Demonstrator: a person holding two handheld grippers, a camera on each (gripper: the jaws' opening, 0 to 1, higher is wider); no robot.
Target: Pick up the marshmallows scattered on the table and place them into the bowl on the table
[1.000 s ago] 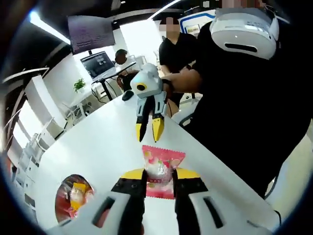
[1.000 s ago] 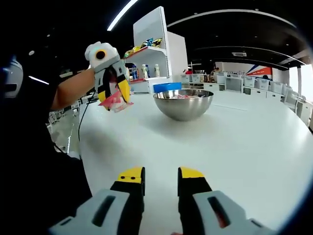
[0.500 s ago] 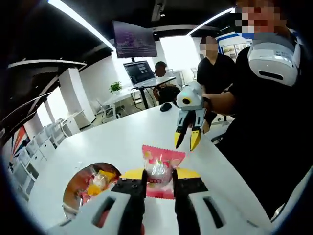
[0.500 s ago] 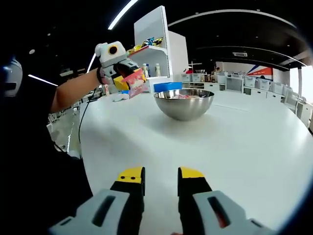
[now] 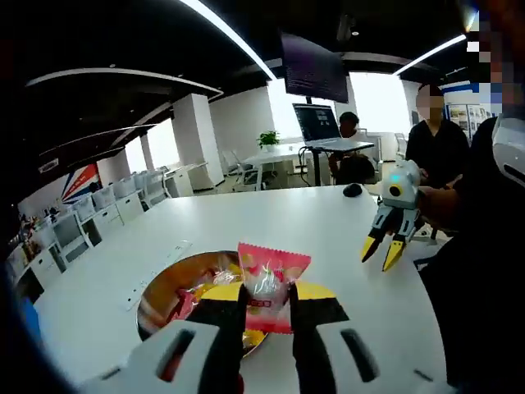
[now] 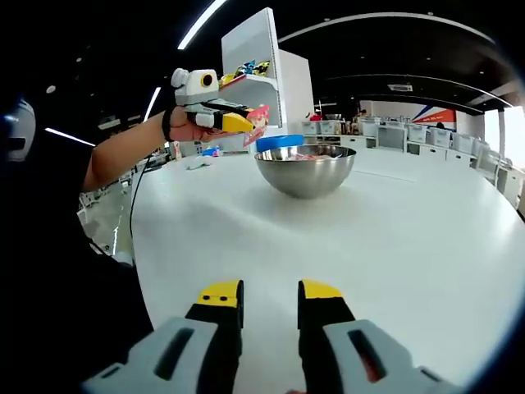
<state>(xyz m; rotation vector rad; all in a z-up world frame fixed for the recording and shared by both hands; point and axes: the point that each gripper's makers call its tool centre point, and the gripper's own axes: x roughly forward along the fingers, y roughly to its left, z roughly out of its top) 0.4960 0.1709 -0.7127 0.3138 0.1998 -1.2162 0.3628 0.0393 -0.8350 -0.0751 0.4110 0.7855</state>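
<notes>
My left gripper [image 5: 267, 292] is shut on a pink marshmallow packet [image 5: 269, 286], held in the air beside the rim of the steel bowl [image 5: 161, 289], which holds several wrapped sweets. In the right gripper view the same left gripper [image 6: 246, 121] hovers with the packet [image 6: 259, 116] just left of and above the steel bowl [image 6: 305, 172]. My right gripper [image 6: 269, 297] is open over the white table [image 6: 394, 238] with nothing between its fingers; it appears at the right of the left gripper view as the right gripper [image 5: 382, 250].
A blue tub [image 6: 279, 143] and a white shelf unit [image 6: 261, 74] with snacks stand behind the bowl. People [image 5: 432, 148] stand by the table's far edge near a monitor [image 5: 317, 123]. A dark mouse [image 5: 353, 190] lies on the table.
My left gripper has carried the packet across toward the bowl and turned more level; the bowl now sits larger under its jaws. The right gripper has stayed still.
</notes>
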